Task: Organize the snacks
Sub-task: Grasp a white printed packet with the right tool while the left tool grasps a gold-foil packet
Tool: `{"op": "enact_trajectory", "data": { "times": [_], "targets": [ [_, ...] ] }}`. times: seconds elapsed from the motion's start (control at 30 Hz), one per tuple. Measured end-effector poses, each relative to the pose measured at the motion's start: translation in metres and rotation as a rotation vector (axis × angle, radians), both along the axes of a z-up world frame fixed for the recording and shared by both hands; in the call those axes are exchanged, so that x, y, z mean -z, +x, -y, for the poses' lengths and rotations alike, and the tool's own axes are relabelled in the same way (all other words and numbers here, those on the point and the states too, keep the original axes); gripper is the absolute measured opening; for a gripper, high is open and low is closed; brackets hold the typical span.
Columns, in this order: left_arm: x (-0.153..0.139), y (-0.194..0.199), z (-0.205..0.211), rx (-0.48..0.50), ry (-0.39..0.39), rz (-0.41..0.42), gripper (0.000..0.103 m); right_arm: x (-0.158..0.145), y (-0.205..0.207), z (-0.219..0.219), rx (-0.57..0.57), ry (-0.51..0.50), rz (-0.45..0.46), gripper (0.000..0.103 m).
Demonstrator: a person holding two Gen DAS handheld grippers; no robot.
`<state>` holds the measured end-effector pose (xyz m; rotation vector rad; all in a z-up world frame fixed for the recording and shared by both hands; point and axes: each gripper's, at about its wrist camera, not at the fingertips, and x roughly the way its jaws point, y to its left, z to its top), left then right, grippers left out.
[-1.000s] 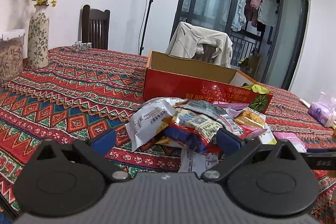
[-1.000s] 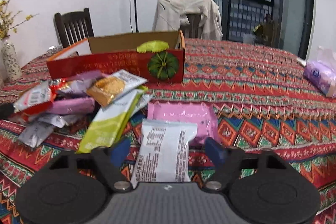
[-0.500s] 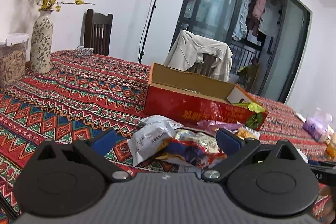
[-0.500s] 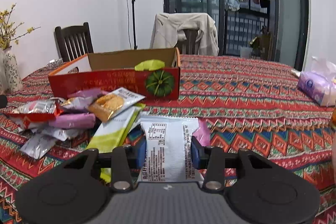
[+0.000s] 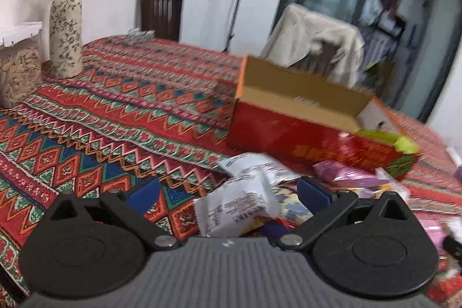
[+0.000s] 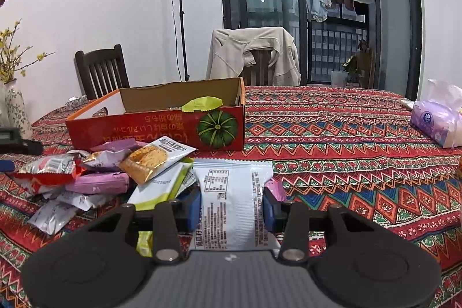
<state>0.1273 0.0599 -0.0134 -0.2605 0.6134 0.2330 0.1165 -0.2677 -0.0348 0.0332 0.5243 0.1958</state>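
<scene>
So the right gripper (image 6: 232, 204) has its blue pads clamped on the two long edges of a white snack packet (image 6: 231, 201), dead centre at the bottom of the right wrist view. The jaws have just been closing, and the packet is between them now, pinched and sticking up toward the middle of the frame.

Main worry imo: it's a soft, puffy foil pack held only by its sides. If the grip is on the crimped edges and not the body, it could buckle or slide out on the way to the red cardboard box (image 6: 161, 132), which sits upper left of centre. The box's near wall is also in the way, so a low carry could clip the packet on the rim. And the pile of snacks (image 6: 95, 172) lies just left of the pads, with a green-and-white packet (image 6: 161, 186) right beside the left pad, so that one might get dragged along.

The left gripper (image 5: 228, 192) has its jaws spread wide, not pressing on anything. A crumpled white wrapper (image 5: 236, 207) sits between the pads in the lower middle of that view, but I can't say it's touching either one. That picture is motion-blurred, especially the box (image 5: 303, 134) at right of centre.

Pose-wise, both grippers tilt down at the patterned tablecloth (image 6: 346, 163), with the right one low over the table and aimed roughly at the box.
</scene>
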Motion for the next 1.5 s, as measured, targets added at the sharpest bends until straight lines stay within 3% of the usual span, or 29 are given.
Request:
{"op": "enact_trajectory", "data": {
  "times": [0.13, 0.27, 0.43, 0.57, 0.67, 0.73, 0.93, 1.3, 1.4, 1.5],
  "targets": [
    [0.012, 0.01, -0.008, -0.041, -0.078, -0.068, 0.088, 0.001, 0.001, 0.004, -0.005, 0.008, -0.002, 0.041],
    [0.018, 0.004, -0.013, -0.058, -0.122, -0.053, 0.085, 0.004, 0.004, 0.008, -0.013, 0.012, -0.008, 0.041],
    [0.017, 0.0, -0.02, -0.01, -0.215, -0.033, 0.058, 0.005, 0.007, 0.004, -0.016, 0.002, -0.011, 0.041],
    [0.014, -0.004, -0.021, 0.017, -0.206, -0.024, 0.053, 0.005, 0.007, 0.0, -0.01, 0.009, -0.004, 0.041],
    [0.007, -0.008, -0.018, 0.003, -0.148, -0.006, 0.05, 0.006, 0.006, 0.003, -0.012, 0.024, -0.002, 0.041],
    [0.002, -0.013, -0.019, 0.006, -0.133, 0.019, 0.038, 0.004, 0.007, 0.005, -0.014, 0.023, 0.001, 0.041],
    [-0.011, -0.022, -0.014, 0.038, -0.08, 0.09, 0.019, -0.006, 0.015, 0.0, -0.023, -0.024, 0.035, 0.041],
    [-0.011, -0.028, -0.039, -0.033, -0.099, 0.092, 0.018, -0.006, 0.015, 0.001, -0.028, 0.004, 0.04, 0.041],
    [-0.008, -0.027, -0.044, -0.037, -0.122, 0.078, 0.045, -0.005, 0.015, 0.002, -0.022, 0.001, 0.037, 0.041],
    [-0.006, -0.024, -0.042, -0.014, -0.112, 0.08, 0.046, -0.003, 0.015, 0.001, -0.014, 0.0, 0.027, 0.041]
  ]
}}
